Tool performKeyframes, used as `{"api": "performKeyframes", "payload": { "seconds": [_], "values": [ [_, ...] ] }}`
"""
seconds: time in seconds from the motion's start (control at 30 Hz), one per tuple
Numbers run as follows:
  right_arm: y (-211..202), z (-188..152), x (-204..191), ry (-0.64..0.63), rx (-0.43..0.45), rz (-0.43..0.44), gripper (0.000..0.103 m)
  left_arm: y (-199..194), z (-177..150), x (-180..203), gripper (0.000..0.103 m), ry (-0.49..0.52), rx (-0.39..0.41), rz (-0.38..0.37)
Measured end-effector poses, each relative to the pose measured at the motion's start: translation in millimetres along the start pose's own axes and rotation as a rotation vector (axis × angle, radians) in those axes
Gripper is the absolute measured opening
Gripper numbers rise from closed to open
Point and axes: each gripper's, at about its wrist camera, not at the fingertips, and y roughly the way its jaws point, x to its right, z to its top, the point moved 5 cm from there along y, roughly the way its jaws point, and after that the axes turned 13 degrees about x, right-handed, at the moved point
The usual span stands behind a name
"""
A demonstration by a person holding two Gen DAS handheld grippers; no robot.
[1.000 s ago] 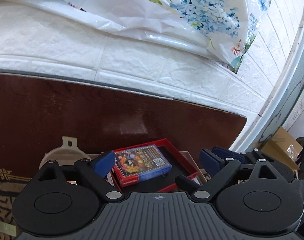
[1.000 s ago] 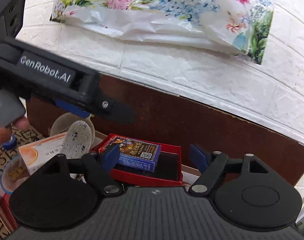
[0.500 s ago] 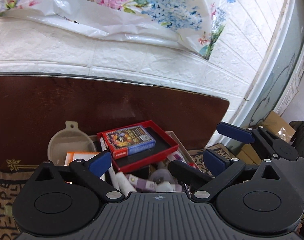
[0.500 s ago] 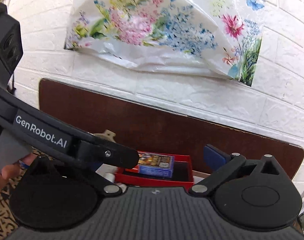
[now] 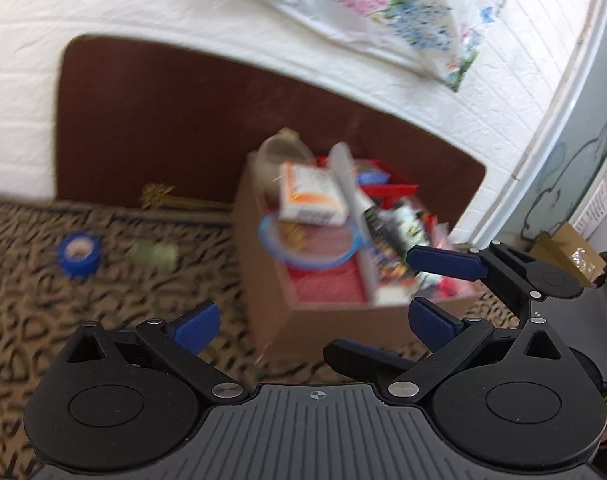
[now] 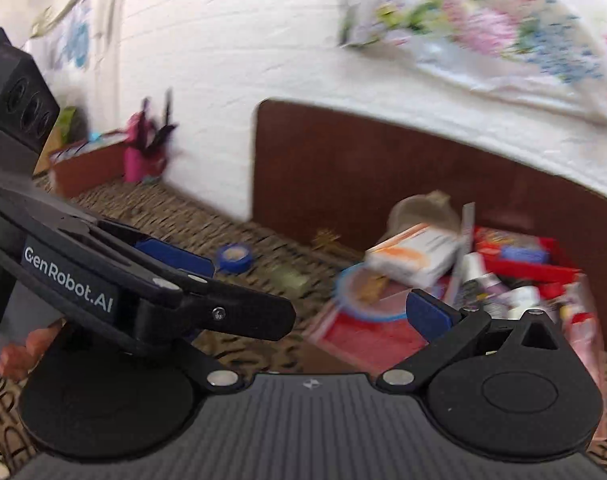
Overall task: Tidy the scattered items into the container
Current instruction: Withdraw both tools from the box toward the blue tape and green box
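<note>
Cardboard box: crammed, just ahead of left gripper, jaws apart, empty
Blue tape roll: left of box
Right view only: pink holder
Right gripper: apart, empty

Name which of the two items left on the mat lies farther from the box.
The blue tape roll; the blurred green item lies between it and the cardboard box.

A lived-in room of a home: white brick-textured wall panels rise behind a dark brown wooden board, with a floral plastic sheet hung above. A black-and-tan patterned cloth covers the surface below. Farther along the wall, in the right wrist view, a pink holder of pens stands beside a brown tray; both views are motion-blurred.
</note>
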Motion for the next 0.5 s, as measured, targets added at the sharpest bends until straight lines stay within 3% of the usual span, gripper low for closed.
{"api": "performKeyframes", "payload": {
  "seconds": [0.17, 0.3, 0.5],
  "values": [
    [27.4, -18.8, -42.3, -0.023, -0.044, 0.050, 0.102, -22.1, -22.8, -58.2, 0.103, -0.036, -0.009, 0.089],
    [68.7, -35.3, -55.0, 0.034, -0.105, 0.057, 0.102, -24.0, -30.1, -103.7, 0.103, -0.068, 0.008, 0.148],
    [122.3, -51.9, -61.2, 0.050, -0.124, -0.027, 0.102, -2.7, -19.6, -155.4, 0.103, -0.118, 0.044, 0.216]
  ]
}}
